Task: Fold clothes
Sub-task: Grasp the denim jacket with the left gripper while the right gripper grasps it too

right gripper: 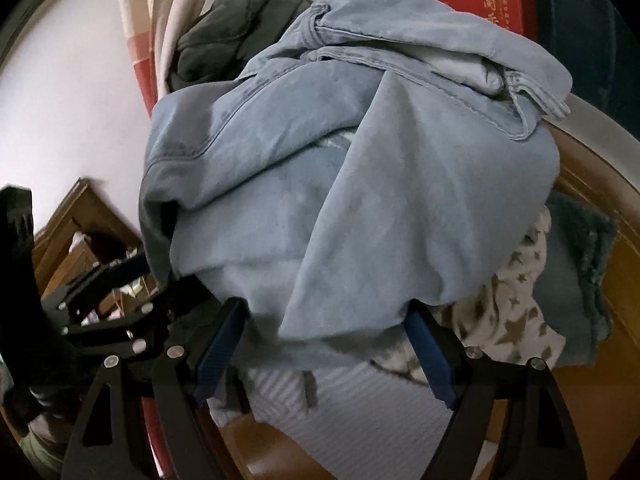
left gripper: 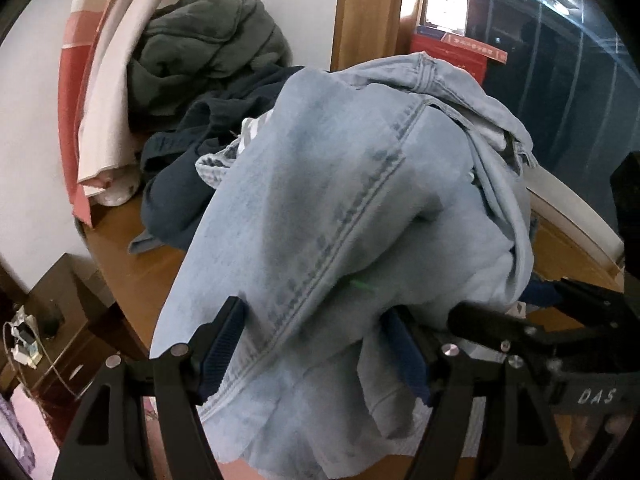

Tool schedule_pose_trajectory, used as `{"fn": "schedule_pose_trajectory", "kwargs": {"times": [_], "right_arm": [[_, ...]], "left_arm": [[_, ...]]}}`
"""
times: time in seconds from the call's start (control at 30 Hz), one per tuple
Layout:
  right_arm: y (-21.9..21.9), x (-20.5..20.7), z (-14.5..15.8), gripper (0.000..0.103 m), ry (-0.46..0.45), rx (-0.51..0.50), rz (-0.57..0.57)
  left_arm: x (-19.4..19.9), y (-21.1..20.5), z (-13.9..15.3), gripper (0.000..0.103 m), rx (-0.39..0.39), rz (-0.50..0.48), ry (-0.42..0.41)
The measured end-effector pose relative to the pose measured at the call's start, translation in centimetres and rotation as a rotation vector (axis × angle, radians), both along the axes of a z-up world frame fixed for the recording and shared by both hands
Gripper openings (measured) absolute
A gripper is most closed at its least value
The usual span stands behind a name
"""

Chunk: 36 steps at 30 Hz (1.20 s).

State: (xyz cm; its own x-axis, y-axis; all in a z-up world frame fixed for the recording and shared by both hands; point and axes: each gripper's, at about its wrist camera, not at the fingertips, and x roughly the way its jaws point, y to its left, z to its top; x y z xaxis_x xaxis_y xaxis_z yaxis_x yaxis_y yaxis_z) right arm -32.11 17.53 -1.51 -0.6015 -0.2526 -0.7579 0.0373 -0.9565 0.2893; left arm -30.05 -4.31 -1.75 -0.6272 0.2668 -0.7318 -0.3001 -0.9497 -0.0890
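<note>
Denim fills both views: pale blue jeans (left gripper: pixel 340 208) bunched in a heap at frame centre, over a wooden table (left gripper: pixel 120 248), with folds running toward me between the fingers of each tool. Left gripper (left gripper: pixel 316 344): jaws spread wide, cloth draped between the pads, not pinched as far as I can see. Right gripper (right gripper: pixel 328 344): same, fingers apart with fabric hanging between them; I read neither as clamped. Risk from here: closing on this bunch would likely catch several layers at once, so any lift would drag the whole wad rather than one edge; the thick seam (left gripper: pixel 344 216) could also slip out of the pads. Clutter: upper left of the left view, a dark green garment (left gripper: pixel 208 44) and navy clothes (left gripper: pixel 188 160) crowd the table; lower right of the right view, a star-print cloth (right gripper: pixel 508 312) and a teal fleece (right gripper: pixel 576 264) lie just beside the jeans, leaving little flat room.
</note>
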Motion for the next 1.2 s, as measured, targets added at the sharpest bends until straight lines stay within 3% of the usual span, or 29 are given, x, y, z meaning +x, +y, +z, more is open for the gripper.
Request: {"fn": "schedule_pose_trajectory", "kwargs": {"times": [0.07,0.13,0.2,0.27,0.3,0.4,0.53,0.77,0.93,1.0,1.03,1.1,1.17,1.2], "right_arm": [[0.4,0.0,-0.1,0.075,0.019,-0.014,-0.021],[1.0,0.6,0.4,0.057,0.049,-0.008,-0.035],[1.6,1.3,0.9,0.029,0.081,-0.005,-0.042],[2.2,2.0,1.5,0.015,0.109,-0.013,-0.038],[2.0,2.8,1.9,0.013,0.122,-0.014,-0.034],[0.8,5.9,3.6,0.011,0.157,-0.022,-0.019],[1.3,8.6,3.7,0.007,0.153,0.01,-0.01],[2.5,12.7,3.3,0.0,0.121,0.067,0.006],[3.2,12.9,0.1,0.001,0.005,0.085,0.009],[3.8,12.3,-0.1,0.005,-0.015,0.067,-0.011],[4.0,11.8,0.1,0.007,-0.018,0.044,-0.016],[4.4,10.6,0.9,0.031,-0.002,-0.006,-0.033],[4.9,9.2,2.1,0.054,0.032,-0.05,-0.069],[5.0,8.3,2.8,0.055,0.057,-0.067,-0.079]], "left_arm": [[-0.1,-0.3,0.0,0.071,0.021,-0.014,-0.008],[-0.1,-0.6,0.2,0.067,0.039,-0.031,-0.012],[0.2,-0.6,0.5,0.047,0.056,-0.053,-0.018],[0.6,-0.4,0.9,0.035,0.061,-0.071,-0.016],[0.8,-0.2,1.2,0.025,0.058,-0.079,-0.011],[1.7,0.3,1.9,0.017,0.044,-0.109,0.007],[3.2,0.6,2.2,0.015,0.035,-0.141,0.019],[4.6,2.2,0.6,0.016,-0.048,-0.186,0.046],[4.7,2.0,0.3,0.021,-0.035,-0.157,0.024],[4.4,1.7,1.0,0.051,-0.047,-0.123,0.062],[4.3,1.5,1.4,0.057,-0.051,-0.102,0.088],[4.0,1.1,2.2,0.069,-0.054,-0.07,0.143],[3.2,0.8,2.9,0.074,-0.059,-0.056,0.182],[2.6,0.9,3.0,0.075,-0.065,-0.055,0.192]]}}
